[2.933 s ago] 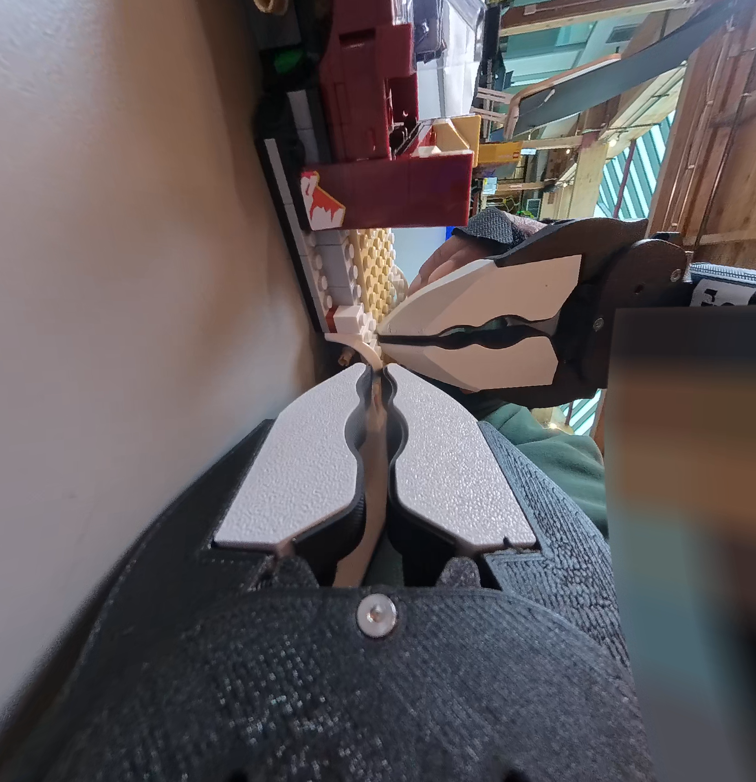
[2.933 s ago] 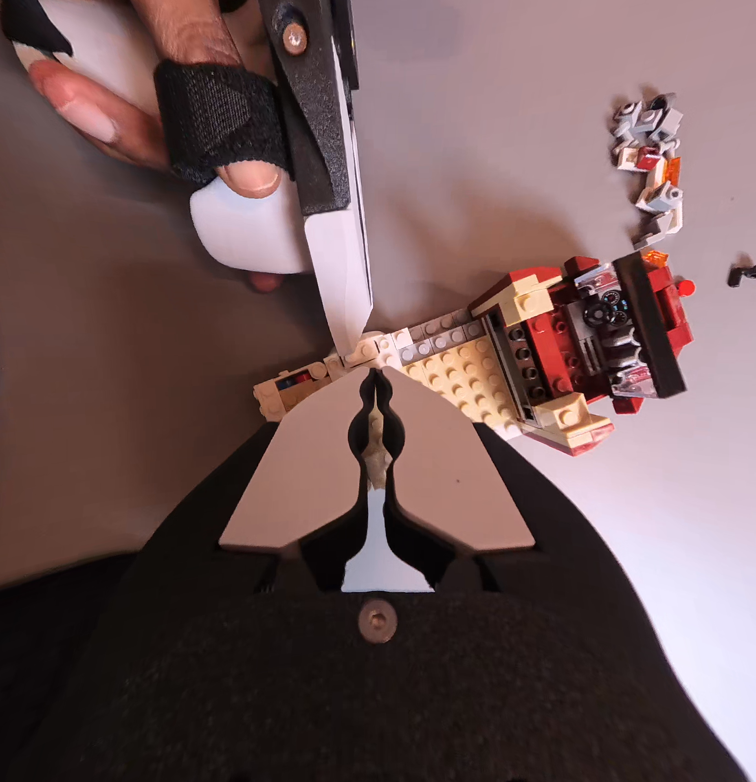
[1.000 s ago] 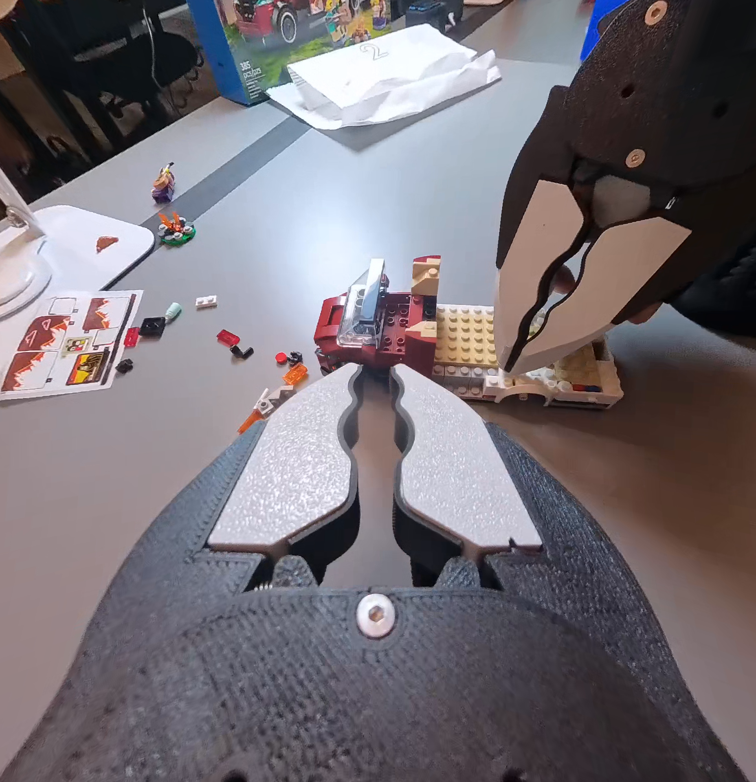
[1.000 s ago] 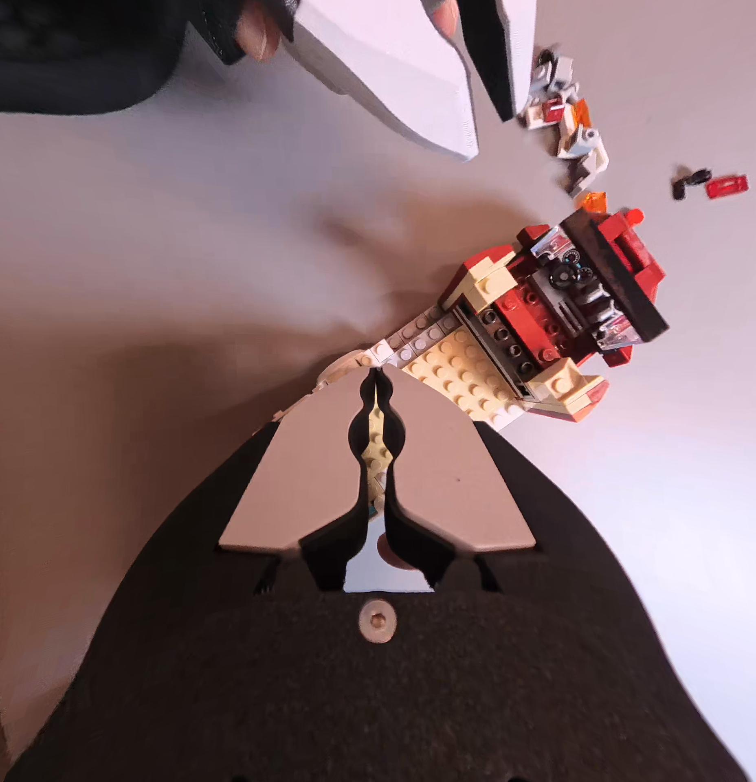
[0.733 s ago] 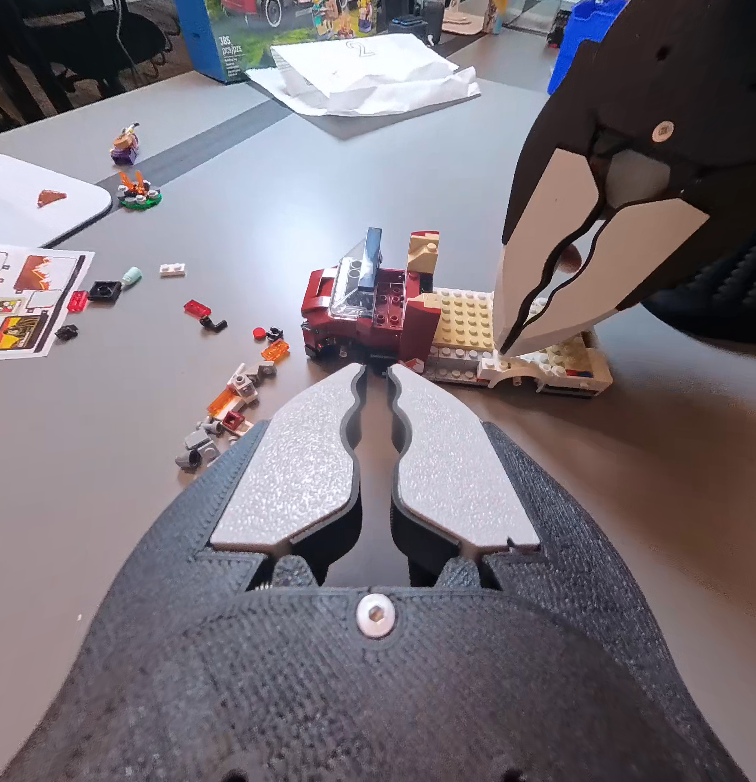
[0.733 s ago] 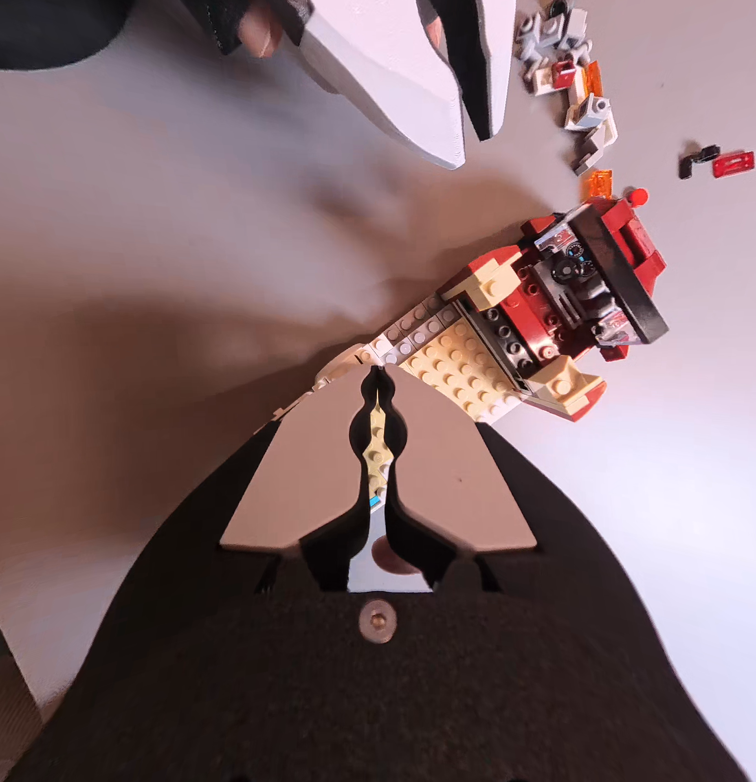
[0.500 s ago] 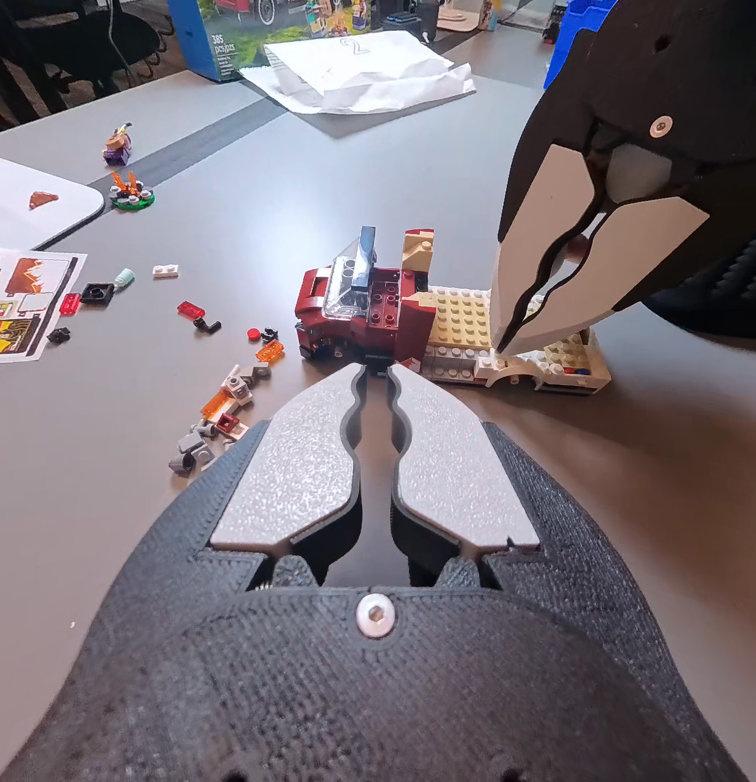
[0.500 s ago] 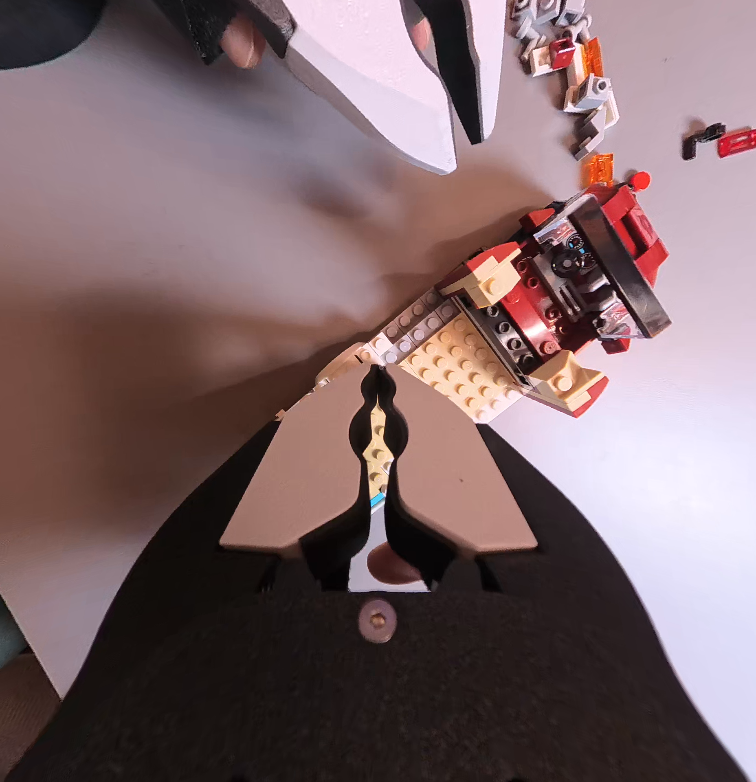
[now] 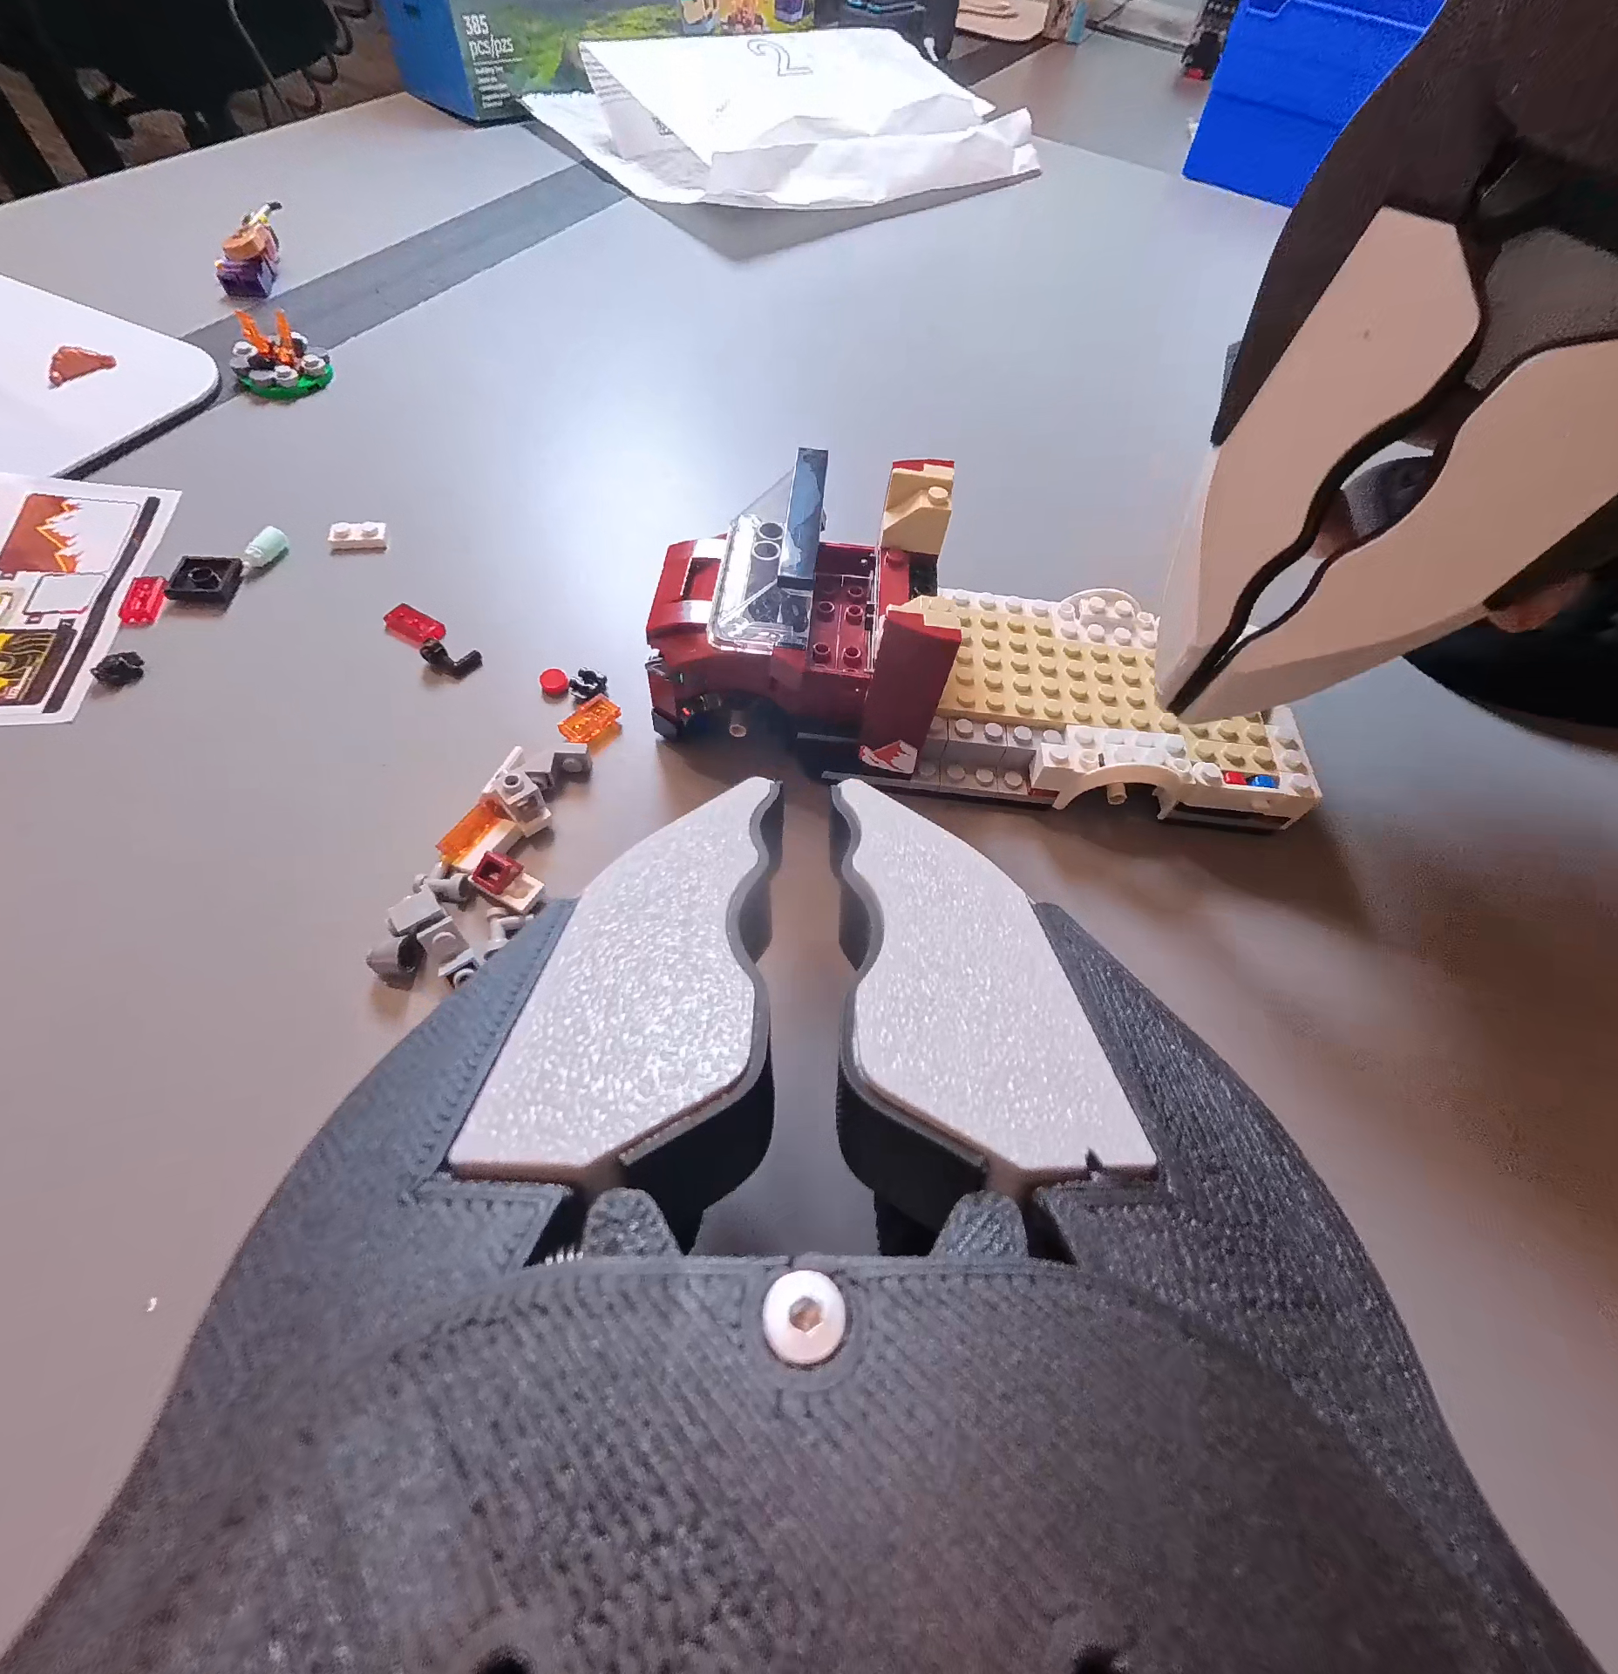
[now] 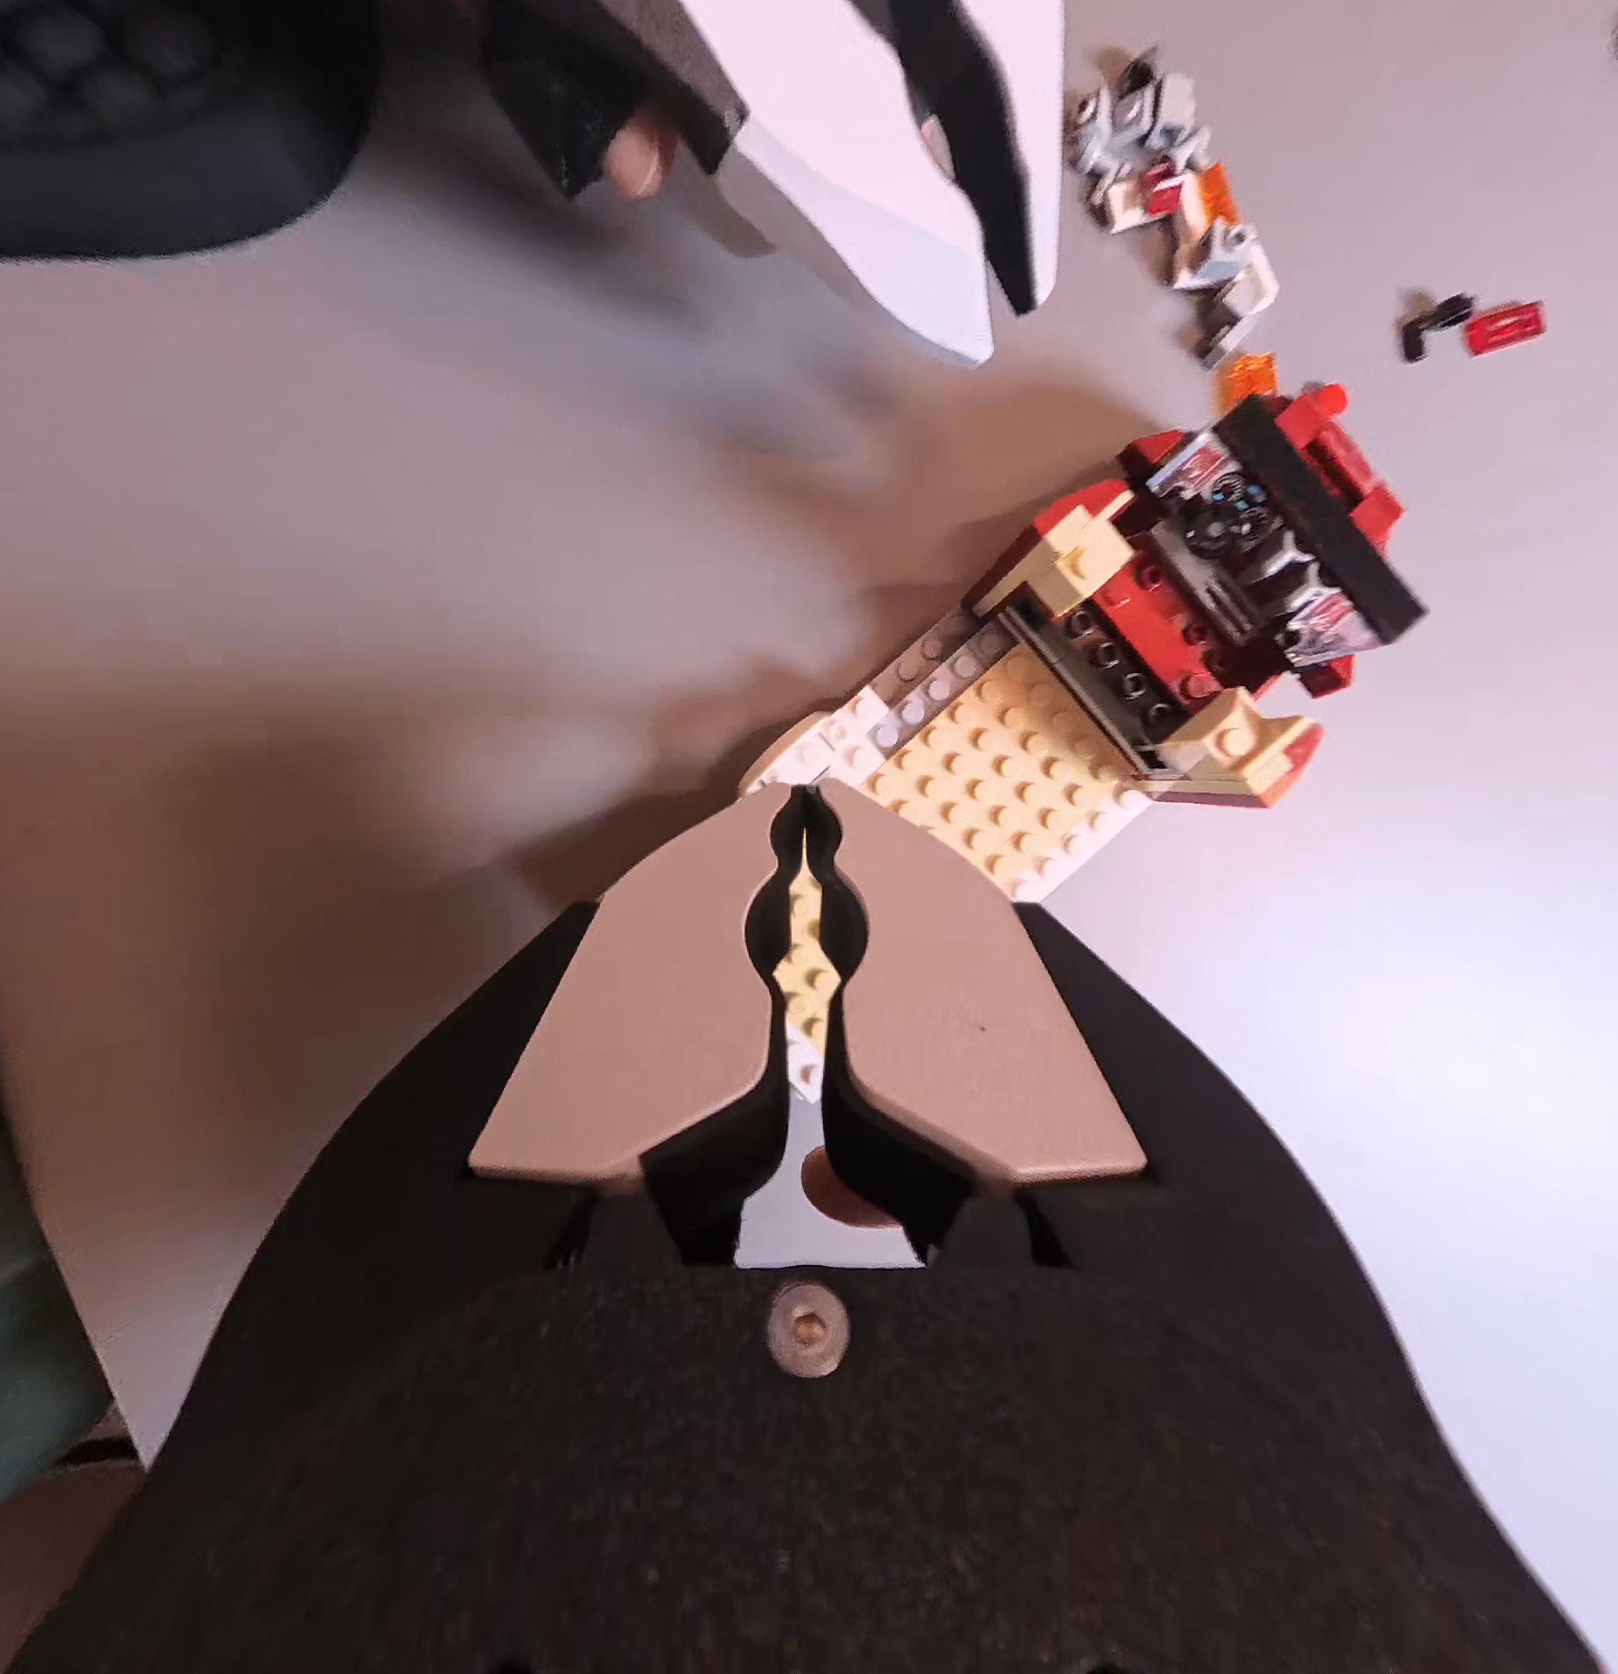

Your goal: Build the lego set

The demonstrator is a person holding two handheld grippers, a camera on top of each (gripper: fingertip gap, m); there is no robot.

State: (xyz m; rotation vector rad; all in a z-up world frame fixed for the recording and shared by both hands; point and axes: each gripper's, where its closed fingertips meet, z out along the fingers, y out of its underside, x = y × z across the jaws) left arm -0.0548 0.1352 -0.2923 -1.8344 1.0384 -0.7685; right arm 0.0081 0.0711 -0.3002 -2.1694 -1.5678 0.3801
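A part-built lego truck [image 9: 878, 670] stands on the grey table [image 9: 968, 362], with a dark red cab on the left and a tan studded bed [image 9: 1050, 661] on the right. My left gripper [image 9: 805, 790] is slightly open and empty, low over the table just in front of the truck. My right gripper [image 9: 1186, 705] is shut, its tips resting on the rear of the tan bed. In the right wrist view my right gripper [image 10: 804, 793] hides the truck's rear; the truck [image 10: 1150, 652] runs up to the right, and the left gripper [image 10: 996, 312] hangs above it.
A heap of small grey, orange and red pieces [image 9: 479, 870] lies left of my left gripper. Further left are a red tile [image 9: 414, 621], a black plate [image 9: 206, 576] and a sticker sheet [image 9: 45, 598]. A white paper bag [image 9: 787, 118] and a blue bin [image 9: 1285, 91] stand at the back. Tip to tip, the grippers are about 10 cm apart. My right tips are roughly 4 cm from the tan studded bed [image 9: 1050, 661].
My left gripper, shut at the truck's rear 2.9 s ago, has let go, opened a little and backed off. My right gripper stayed shut and slid slightly toward the bed's rear.
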